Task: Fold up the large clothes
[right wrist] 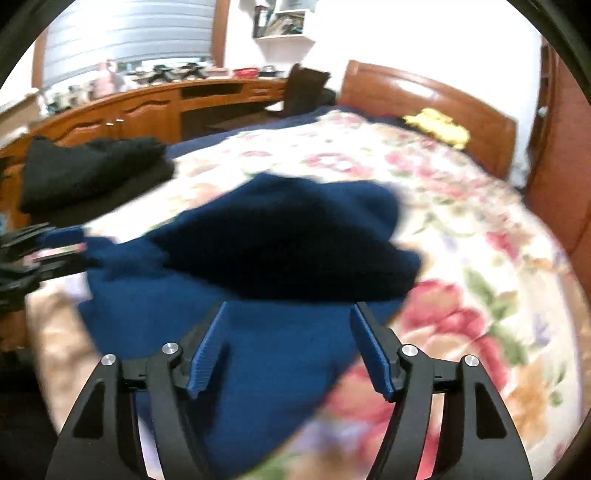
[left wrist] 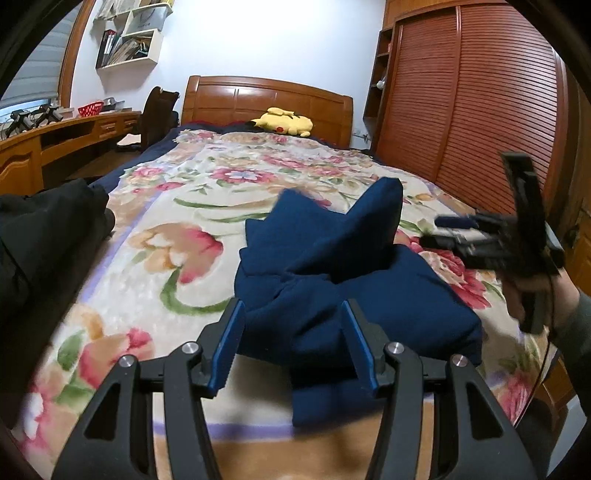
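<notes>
Item: navy garment (left wrist: pixel 332 295), bunched in a loose heap on the floral bed cover (left wrist: pixel 177 221) — long axis running left to right. Left hand-held gripper (left wrist: pixel 293 306) directly before it, nearer, jaws apart, gripping nothing; right hand-held gripper (right wrist: pixel 290 310) alongside — wide, empty.

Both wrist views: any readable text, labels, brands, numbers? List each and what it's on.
None readable.
Wall shelf: a pale box carries a faint dark line of print, too small and blurred to read; book spines likewise.
Navy garment: no label or print visible.
Floral blanket: pattern only.
Yellow plush toy: no text.
Right wrist view: too blurred for any lettering.
</notes>
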A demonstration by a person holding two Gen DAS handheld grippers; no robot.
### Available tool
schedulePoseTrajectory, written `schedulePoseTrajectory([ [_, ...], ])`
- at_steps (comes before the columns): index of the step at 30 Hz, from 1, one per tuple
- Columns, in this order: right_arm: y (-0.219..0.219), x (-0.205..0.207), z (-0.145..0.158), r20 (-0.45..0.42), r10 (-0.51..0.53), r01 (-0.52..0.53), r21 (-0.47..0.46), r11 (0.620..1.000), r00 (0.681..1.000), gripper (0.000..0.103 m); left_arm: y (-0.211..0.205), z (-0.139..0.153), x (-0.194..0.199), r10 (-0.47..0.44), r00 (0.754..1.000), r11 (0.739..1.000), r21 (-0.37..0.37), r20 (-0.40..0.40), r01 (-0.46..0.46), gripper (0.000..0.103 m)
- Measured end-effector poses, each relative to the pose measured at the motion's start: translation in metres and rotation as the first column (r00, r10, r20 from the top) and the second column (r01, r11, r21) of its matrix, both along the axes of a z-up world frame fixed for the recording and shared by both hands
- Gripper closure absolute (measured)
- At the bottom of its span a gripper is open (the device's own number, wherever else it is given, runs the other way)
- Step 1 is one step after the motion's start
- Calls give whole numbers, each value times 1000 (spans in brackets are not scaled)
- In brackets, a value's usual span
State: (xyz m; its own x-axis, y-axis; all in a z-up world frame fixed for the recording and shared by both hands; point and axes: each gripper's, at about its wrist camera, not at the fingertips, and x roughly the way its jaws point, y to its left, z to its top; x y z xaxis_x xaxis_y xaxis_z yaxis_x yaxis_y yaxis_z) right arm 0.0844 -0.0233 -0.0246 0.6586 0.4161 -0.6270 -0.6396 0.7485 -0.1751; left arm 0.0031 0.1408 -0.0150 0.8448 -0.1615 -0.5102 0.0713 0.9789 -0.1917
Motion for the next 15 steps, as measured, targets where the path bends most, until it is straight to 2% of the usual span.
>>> schedulePoseTrajectory([
  [5,2,51,-3,33,-13,15,-52,999,999,32,4,-6,6,8,1000,1000,6,-26,-8,49],
  [15,32,116,-11,-44,75,-79,-106,991,996,32,4,-14,15,-6,998,1000,14,-63,7,49],
])
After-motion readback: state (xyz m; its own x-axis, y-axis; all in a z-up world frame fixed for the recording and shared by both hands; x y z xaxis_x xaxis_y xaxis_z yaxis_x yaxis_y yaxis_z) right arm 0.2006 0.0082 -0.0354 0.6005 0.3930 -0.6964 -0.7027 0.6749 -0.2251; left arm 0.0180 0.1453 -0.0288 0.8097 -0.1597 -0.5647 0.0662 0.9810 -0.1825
